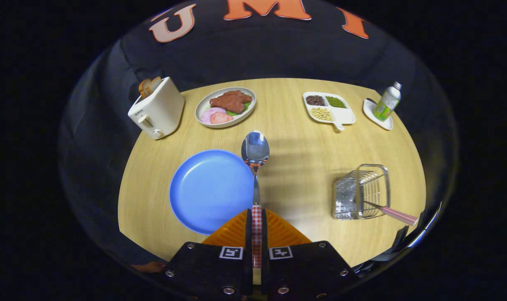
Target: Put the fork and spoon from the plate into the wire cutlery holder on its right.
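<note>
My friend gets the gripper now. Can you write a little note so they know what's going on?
Gripper: shut on the spoon, pinching its checked handle; the bowl points ahead, beside the blue plate.
Fork: already in the wire cutlery holder, its handle sticking out.
Done: fork stowed, spoon picked up, plate bare.
Left: carry the spoon right to the holder, drop it in, open the gripper.

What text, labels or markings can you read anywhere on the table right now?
None can be read.
Bottle: label print too small and blurred.
Toaster: small dark mark on its side, too small to read.
Hand-held gripper, shut on the spoon: two square coded markers, patterns rather than words.
</note>
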The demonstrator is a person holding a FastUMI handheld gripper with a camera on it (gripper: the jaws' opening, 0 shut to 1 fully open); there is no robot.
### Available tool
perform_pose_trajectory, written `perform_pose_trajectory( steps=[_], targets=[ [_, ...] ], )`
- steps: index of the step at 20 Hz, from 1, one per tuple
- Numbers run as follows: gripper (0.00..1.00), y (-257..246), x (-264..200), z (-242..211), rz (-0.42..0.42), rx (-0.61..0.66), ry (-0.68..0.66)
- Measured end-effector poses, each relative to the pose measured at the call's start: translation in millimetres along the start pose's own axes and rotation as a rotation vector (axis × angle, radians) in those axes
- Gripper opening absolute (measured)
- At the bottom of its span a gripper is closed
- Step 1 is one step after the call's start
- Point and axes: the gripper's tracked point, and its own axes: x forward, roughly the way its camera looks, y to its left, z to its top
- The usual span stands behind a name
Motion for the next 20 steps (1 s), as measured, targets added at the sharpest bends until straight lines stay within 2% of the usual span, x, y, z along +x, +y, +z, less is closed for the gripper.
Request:
perform_pose_trajectory(
  steps=[5, 10, 20],
  targets=[
    [0.08, -83, -25, -12, -0.07, 0.047, 0.059],
    [0.09, -134, -36, -24, -0.09, 0.044, 0.157],
    [0.09, -157, -37, -38, -0.05, -0.14, 0.445]
  ],
)
